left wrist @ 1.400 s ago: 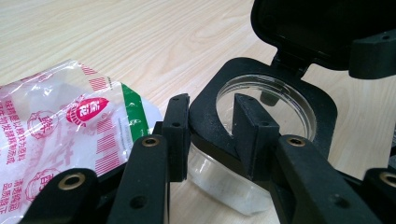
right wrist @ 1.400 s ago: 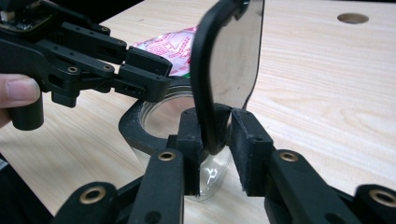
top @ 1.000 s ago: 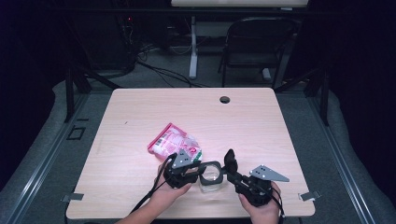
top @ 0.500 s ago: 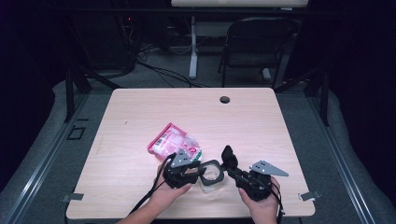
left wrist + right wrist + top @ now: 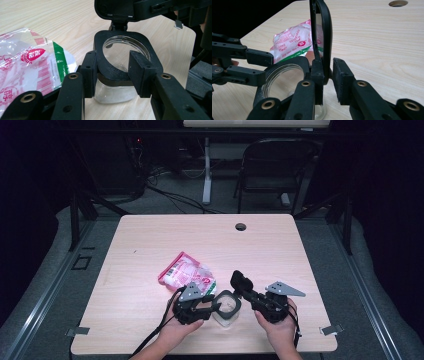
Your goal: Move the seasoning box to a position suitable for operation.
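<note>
The far half of the table (image 5: 280, 240) lies bare apart from a small cable hole (image 5: 240, 226) near the far edge, so a hand could sweep there freely. Trouble sits at the near middle: a clear jar (image 5: 226, 309) with its hinged black lid (image 5: 322, 37) standing upright, hemmed in by the left gripper (image 5: 200, 306) and the right gripper (image 5: 239, 282). A pink snack bag (image 5: 187, 272) lies just beyond on the left, blocking that approach.
</note>
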Available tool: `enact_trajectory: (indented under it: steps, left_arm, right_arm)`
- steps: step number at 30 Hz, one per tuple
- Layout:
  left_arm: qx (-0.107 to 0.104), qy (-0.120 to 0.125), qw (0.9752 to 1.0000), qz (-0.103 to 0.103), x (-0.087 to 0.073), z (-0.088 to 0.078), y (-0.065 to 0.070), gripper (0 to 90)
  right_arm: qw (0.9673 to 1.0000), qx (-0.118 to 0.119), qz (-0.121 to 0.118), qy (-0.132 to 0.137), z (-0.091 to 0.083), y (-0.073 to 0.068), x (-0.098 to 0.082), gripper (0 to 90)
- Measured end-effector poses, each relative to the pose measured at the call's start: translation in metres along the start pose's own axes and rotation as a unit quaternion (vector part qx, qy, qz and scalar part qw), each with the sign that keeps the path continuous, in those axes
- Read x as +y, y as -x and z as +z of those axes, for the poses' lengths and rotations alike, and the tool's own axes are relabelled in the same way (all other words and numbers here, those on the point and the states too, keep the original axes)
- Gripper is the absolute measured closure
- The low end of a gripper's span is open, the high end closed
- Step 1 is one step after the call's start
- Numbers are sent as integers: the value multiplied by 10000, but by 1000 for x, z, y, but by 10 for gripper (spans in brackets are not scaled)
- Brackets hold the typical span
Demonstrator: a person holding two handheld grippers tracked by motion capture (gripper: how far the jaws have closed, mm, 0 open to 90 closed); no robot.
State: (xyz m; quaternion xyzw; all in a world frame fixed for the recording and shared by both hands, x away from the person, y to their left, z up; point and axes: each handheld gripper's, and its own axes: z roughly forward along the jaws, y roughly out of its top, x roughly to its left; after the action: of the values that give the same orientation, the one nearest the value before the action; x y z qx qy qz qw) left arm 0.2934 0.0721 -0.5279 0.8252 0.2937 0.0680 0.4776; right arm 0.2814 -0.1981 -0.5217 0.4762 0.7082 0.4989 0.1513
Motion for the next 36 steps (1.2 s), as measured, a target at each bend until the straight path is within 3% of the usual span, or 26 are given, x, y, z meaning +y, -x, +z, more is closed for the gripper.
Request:
enact_trajectory:
  steps: [9, 13, 14, 19, 21, 22, 23, 24, 25, 26, 28, 31, 36]
  left_arm:
    - [-38, 79, 10000, -34, -2, 2, 4, 585]
    - [-34, 73, 10000, 0, -2, 2, 4, 581]
    - [-41, 105, 9999, 7, -1, -1, 4, 575]
    - [115, 330, 9994, 28, 5, -17, -3, 565]
    - [237, 371, 9990, 37, 6, -23, -10, 554]
    - [417, 392, 9984, -7, 4, -29, -20, 549]
    - [417, 392, 9984, -7, 4, -29, -20, 543]
    - [644, 341, 9973, 11, 1, -32, -26, 539]
    - [644, 341, 9973, 11, 1, -32, -26, 538]
    - [827, 299, 9961, 98, -3, -36, -32, 538]
    - [871, 265, 9958, 115, -4, -37, -35, 526]
    - [887, -8, 9960, 132, -10, -37, -43, 494]
    - [1069, -207, 9937, 250, -17, -34, -44, 459]
  right_arm:
    - [9999, 78, -100, -5, 11, 4, 5, 775]
    - [9998, 83, -157, -79, 14, 3, 6, 741]
    - [9997, 103, -179, -121, 16, 3, 5, 681]
    - [9996, 99, -253, -108, 12, 3, 4, 621]
    - [9995, 88, -286, -72, 9, 4, 2, 600]
    - [9995, 43, -321, -43, 5, 4, 1, 584]
    - [9995, 43, -321, -43, 5, 4, 1, 584]
    - [9994, 23, -333, -25, 1, 5, -1, 572]
    - [9995, 27, -321, 4, 1, 6, -1, 565]
    - [9995, 0, -307, 9, -1, 6, -2, 559]
    - [9996, 14, -279, 16, -2, 7, -2, 557]
    - [9996, 17, -263, 33, -3, 9, -4, 553]
    - [9997, 7, -258, 17, -5, 11, -6, 553]
